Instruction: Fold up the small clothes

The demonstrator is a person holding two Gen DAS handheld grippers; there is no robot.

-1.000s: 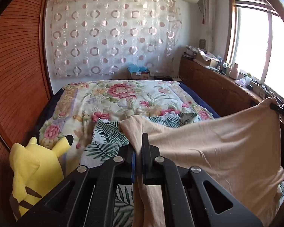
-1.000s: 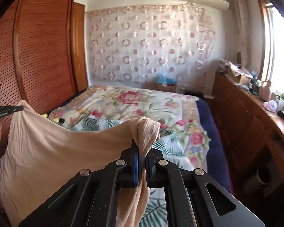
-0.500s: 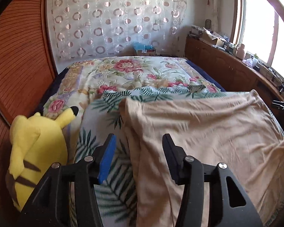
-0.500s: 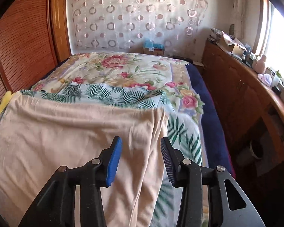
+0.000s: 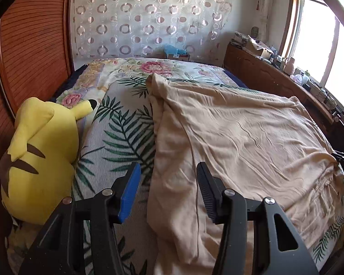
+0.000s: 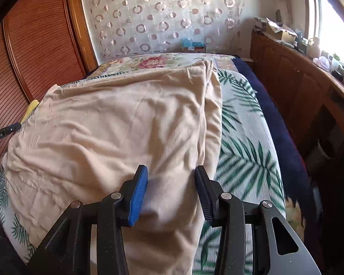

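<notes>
Left wrist view: the beige garment [image 5: 240, 137] lies spread and wrinkled on the palm-leaf sheet [image 5: 117, 142] of the bed, beside a yellow plush [image 5: 39, 151]. My left hand-held gripper [image 5: 168, 192] and right hand-held gripper [image 6: 170, 192] both gape wide above it, holding nothing.

Both views are lit by strong daylight from the window [image 5: 318, 45] on the right, which is blown out to white glare. Soft shadows are cast in the creases of the beige garment [image 5: 240, 137], and slight blur is seen around the right gripper [image 6: 170, 192]. Straight lines are bowed by fisheye distortion, and the corners are darkened.
</notes>
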